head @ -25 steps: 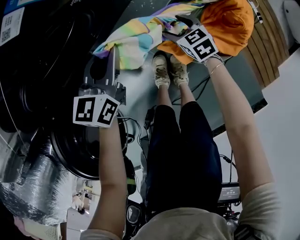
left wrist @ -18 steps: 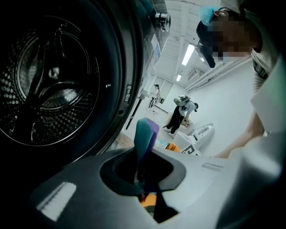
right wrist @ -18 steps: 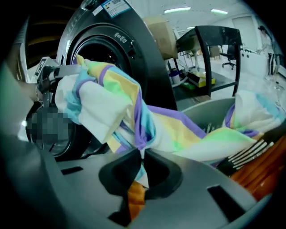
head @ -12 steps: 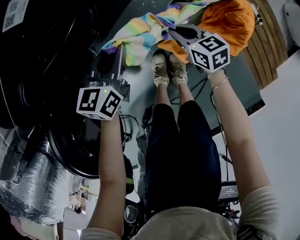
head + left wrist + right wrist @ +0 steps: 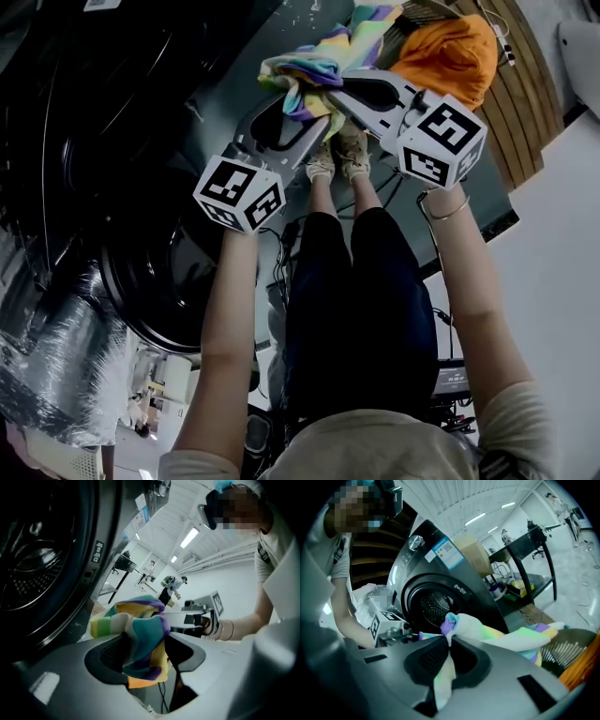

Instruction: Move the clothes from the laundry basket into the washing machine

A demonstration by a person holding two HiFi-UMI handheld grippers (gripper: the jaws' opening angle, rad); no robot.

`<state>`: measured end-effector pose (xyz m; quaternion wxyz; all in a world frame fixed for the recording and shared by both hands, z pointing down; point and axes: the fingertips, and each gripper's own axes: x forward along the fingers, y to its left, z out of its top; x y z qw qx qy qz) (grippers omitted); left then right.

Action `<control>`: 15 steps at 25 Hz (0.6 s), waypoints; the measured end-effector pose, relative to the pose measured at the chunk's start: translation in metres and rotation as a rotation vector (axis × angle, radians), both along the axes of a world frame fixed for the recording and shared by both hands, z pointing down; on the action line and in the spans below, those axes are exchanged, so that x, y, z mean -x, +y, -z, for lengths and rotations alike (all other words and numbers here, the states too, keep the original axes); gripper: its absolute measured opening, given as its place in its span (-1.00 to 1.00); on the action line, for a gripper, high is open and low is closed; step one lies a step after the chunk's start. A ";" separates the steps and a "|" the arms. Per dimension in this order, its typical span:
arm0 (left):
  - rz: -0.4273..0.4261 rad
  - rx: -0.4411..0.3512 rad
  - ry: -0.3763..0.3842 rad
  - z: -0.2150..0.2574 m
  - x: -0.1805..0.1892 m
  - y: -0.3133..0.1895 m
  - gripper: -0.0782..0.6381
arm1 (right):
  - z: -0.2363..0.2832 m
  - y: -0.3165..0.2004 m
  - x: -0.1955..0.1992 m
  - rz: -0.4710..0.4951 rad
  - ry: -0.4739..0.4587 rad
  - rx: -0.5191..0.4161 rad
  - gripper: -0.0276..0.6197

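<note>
Gaping at the head view's left, the washing machine (image 5: 103, 159) is not yet loaded, and the laundry basket (image 5: 565, 654) holds an orange garment (image 5: 450, 56). The rainbow-striped cloth (image 5: 305, 70), spread over the basket a second ago, now hangs bunched in mid-air. The right gripper (image 5: 447, 656), wide open then, has clamped onto it and lifted. The left gripper (image 5: 143, 651) is opening, with the cloth loose between its jaws, which looks like a regrip before loading.
</note>
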<state>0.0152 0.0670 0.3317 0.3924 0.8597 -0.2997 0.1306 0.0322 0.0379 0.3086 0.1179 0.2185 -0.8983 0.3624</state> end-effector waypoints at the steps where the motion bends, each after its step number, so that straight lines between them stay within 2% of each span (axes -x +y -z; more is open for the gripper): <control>1: -0.020 -0.015 -0.031 -0.001 0.000 0.002 -0.12 | 0.009 0.002 0.005 0.029 -0.013 -0.006 -0.85; 5: -0.053 -0.123 -0.190 -0.006 0.012 0.002 -0.12 | 0.037 0.012 0.031 0.136 -0.084 -0.014 -0.85; 7: -0.043 -0.176 -0.244 -0.006 0.017 0.000 -0.11 | 0.046 0.017 0.042 0.159 -0.129 0.001 -0.85; 10: 0.004 -0.218 -0.247 -0.003 0.021 -0.010 -0.10 | 0.054 0.022 0.052 0.159 -0.211 0.041 -0.85; 13: 0.048 -0.237 -0.236 -0.004 0.025 -0.021 -0.10 | 0.058 0.024 0.058 0.117 -0.318 0.111 -0.85; 15: 0.071 -0.244 -0.233 -0.008 0.026 -0.027 -0.14 | 0.051 0.022 0.059 0.081 -0.327 0.123 -0.85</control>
